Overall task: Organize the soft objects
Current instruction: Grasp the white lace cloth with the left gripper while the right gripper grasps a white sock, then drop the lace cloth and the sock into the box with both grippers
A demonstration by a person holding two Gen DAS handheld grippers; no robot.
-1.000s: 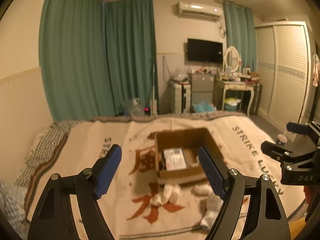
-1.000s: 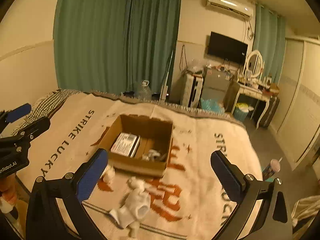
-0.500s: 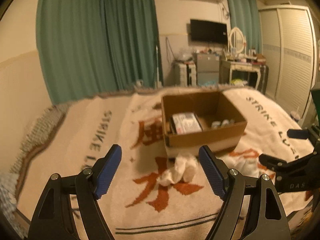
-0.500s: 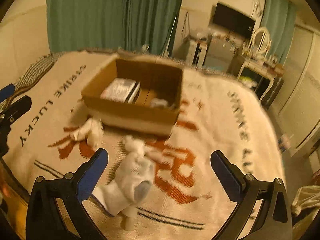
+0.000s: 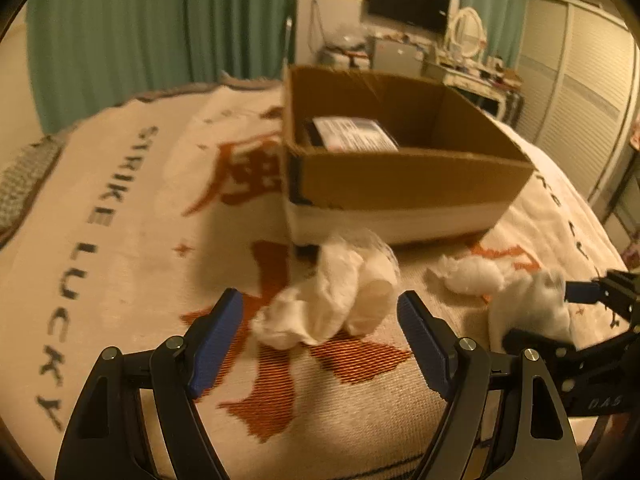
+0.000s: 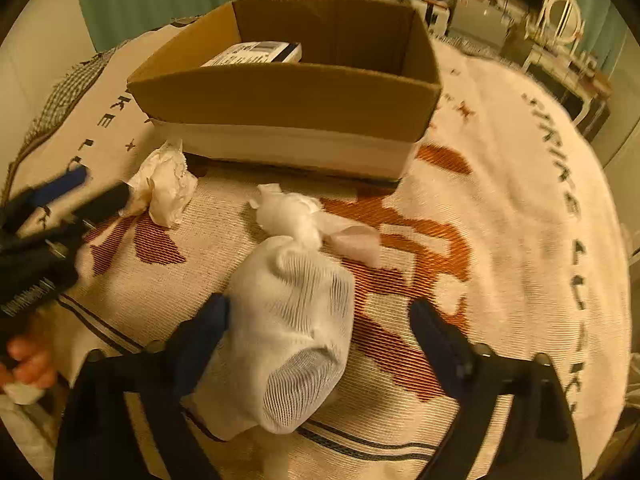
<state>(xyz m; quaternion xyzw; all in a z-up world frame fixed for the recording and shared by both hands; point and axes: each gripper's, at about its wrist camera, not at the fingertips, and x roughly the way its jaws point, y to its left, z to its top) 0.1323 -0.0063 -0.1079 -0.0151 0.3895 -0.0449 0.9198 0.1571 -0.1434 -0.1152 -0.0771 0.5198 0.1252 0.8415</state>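
Both claws tilted down: left [image 5: 320,340] wide over rag [image 5: 328,300], right [image 6: 320,340] closing round sock [image 6: 288,320].

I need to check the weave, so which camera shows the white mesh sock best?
The right wrist view: the white mesh sock fills the foreground, its weave sharp. The left wrist view shows it as a small blurred lump at the right edge.

Ahead of me hang green curtains [image 5: 160,28], and a black television [image 5: 410,2] sits on the pale wall. Below it I see a cluttered dressing table [image 5: 476,76] with an oval mirror [image 5: 468,34]. To my right stands a louvred wardrobe [image 5: 580,92]. A checked cloth [image 6: 70,92] peeks out at the bed's far left edge.
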